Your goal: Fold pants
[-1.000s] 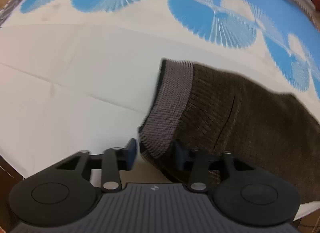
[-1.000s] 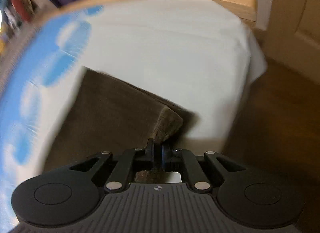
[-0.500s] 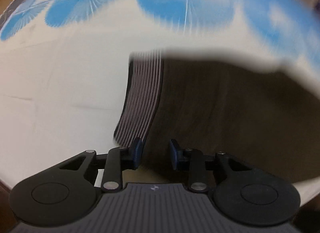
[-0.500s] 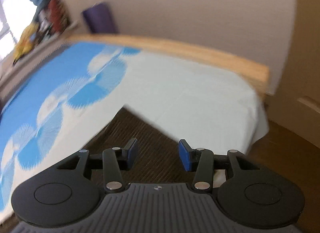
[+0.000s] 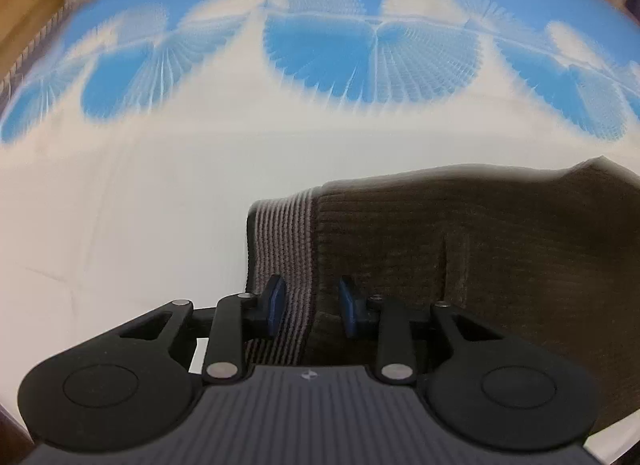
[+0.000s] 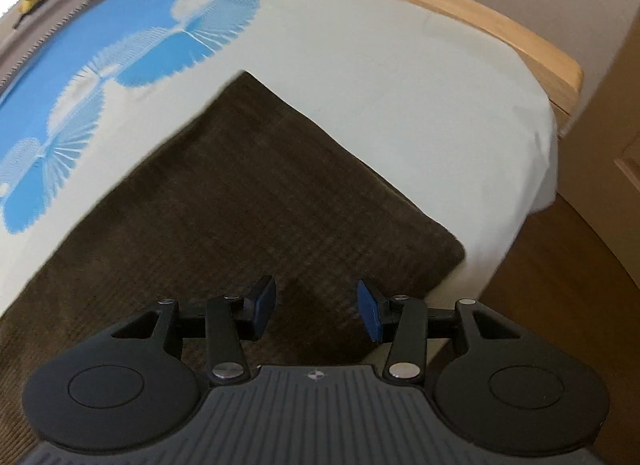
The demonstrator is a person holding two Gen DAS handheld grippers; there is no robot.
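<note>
Here, in the left wrist view, the brown pants (image 5: 480, 249) are seen laid flat on the white part of the bed (image 5: 140, 225), their long axis running sideways with the striped grey waistband (image 5: 284, 241) at the left end; the left gripper (image 5: 308, 307) is held with its blue pads parted on either side of the waistband edge, not visibly pressing it. In the right wrist view, the pants (image 6: 248, 193) are shown as a folded rectangle lying diagonally, one corner pointed toward the wooden bed frame (image 6: 500, 29), and the right gripper (image 6: 316, 313) is held unclenched above the cloth, nothing grasped.
</note>
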